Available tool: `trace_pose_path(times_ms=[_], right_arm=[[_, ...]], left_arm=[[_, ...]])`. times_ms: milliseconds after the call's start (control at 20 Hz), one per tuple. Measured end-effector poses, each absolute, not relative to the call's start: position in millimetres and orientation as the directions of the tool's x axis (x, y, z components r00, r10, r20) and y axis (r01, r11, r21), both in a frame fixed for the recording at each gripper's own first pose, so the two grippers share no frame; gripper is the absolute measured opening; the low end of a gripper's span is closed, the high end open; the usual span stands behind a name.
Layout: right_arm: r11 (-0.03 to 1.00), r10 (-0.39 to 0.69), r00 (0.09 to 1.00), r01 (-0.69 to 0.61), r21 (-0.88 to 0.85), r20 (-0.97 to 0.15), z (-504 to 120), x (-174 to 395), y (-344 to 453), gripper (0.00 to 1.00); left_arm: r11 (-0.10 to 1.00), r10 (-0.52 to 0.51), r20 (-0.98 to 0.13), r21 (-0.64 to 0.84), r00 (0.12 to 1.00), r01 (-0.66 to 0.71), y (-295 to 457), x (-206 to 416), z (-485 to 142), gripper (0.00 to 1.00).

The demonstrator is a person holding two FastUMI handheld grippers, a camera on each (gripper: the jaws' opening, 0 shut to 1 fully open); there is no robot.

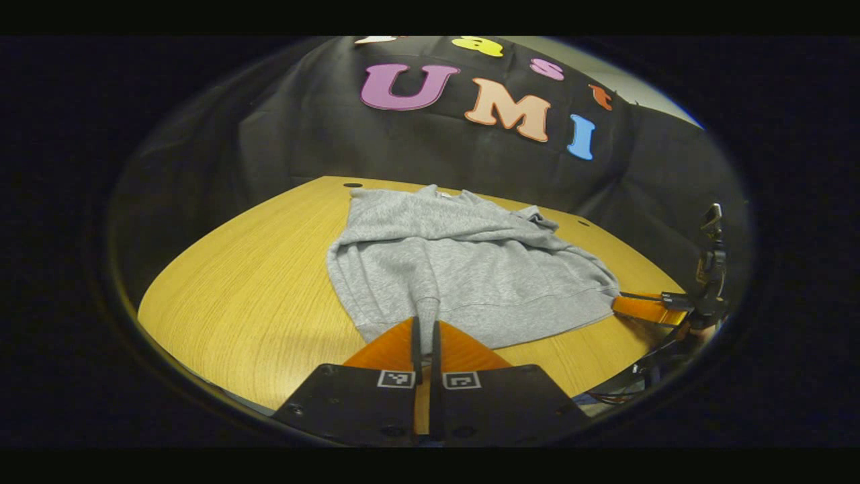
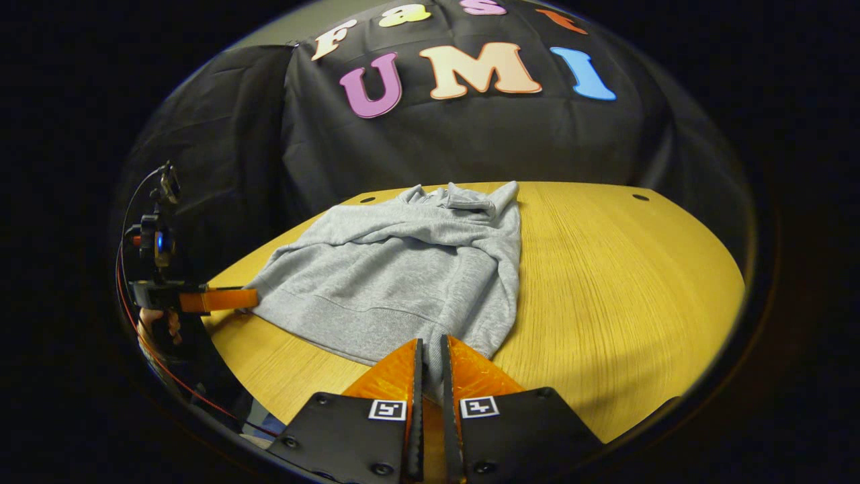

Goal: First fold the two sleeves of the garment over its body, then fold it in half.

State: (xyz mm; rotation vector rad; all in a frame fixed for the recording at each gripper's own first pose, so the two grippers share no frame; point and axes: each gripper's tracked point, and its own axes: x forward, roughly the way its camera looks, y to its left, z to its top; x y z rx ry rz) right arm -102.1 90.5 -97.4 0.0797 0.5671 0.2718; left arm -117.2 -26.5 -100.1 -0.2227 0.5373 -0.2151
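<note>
A grey sweatshirt [image 1: 463, 262] lies flat on the wooden table [image 1: 235, 296], both sleeves folded in over its body and its collar toward the wall. In the left gripper view, my left gripper [image 1: 424, 321] is shut on the near hem beside a sleeve cuff, with cloth pinched between its fingers. My right gripper [image 1: 615, 304] shows far right, at the hem's other corner. In the right gripper view, the right gripper [image 2: 430, 344] is shut on the sweatshirt [image 2: 403, 269] at its near hem corner, while the left gripper [image 2: 252, 298] grips the hem at the left.
The table [image 2: 605, 269] has bare wood to the right of the garment in the right gripper view, and small round holes near its far edge. A hand [image 2: 158, 326] holds the left gripper past the table's left edge, with cables hanging there.
</note>
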Motion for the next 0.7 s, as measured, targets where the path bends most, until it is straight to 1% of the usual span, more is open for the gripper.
trace_pose_path(times_ms=[100,150,200,250,550,700], right_arm=[[0.964,0.266,0.815,-0.215,0.158,-0.514,-96.5,-102.8,90.6,0.15],[0.965,0.262,0.816,-0.216,0.149,-0.515,-97.8,-104.9,89.2,0.09],[0.967,0.257,0.819,-0.215,0.139,-0.514,-96.5,-106.3,88.9,0.09],[0.967,0.253,0.820,-0.218,0.129,-0.513,-94.1,-104.2,90.5,0.09],[0.963,0.269,0.827,-0.233,0.134,-0.494,-77.0,-96.8,90.9,0.09],[0.959,0.285,0.835,-0.247,0.143,-0.471,-60.1,-88.9,95.2,0.09]], left_arm=[[0.955,-0.252,-0.472,-0.263,0.845,0.138,-26.5,-118.7,-99.8,0.00],[0.956,-0.251,-0.473,-0.261,0.845,0.138,-26.5,-119.3,-100.0,0.00],[0.956,-0.247,-0.468,-0.263,0.849,0.133,-26.7,-118.9,-98.5,0.02],[0.955,-0.245,-0.468,-0.265,0.849,0.130,-27.0,-118.5,-98.2,0.00],[0.960,-0.239,-0.455,-0.244,0.858,0.138,-26.8,-116.5,-88.4,0.00],[0.958,-0.239,-0.412,-0.248,0.879,0.144,-27.6,-107.1,-67.7,0.00]])
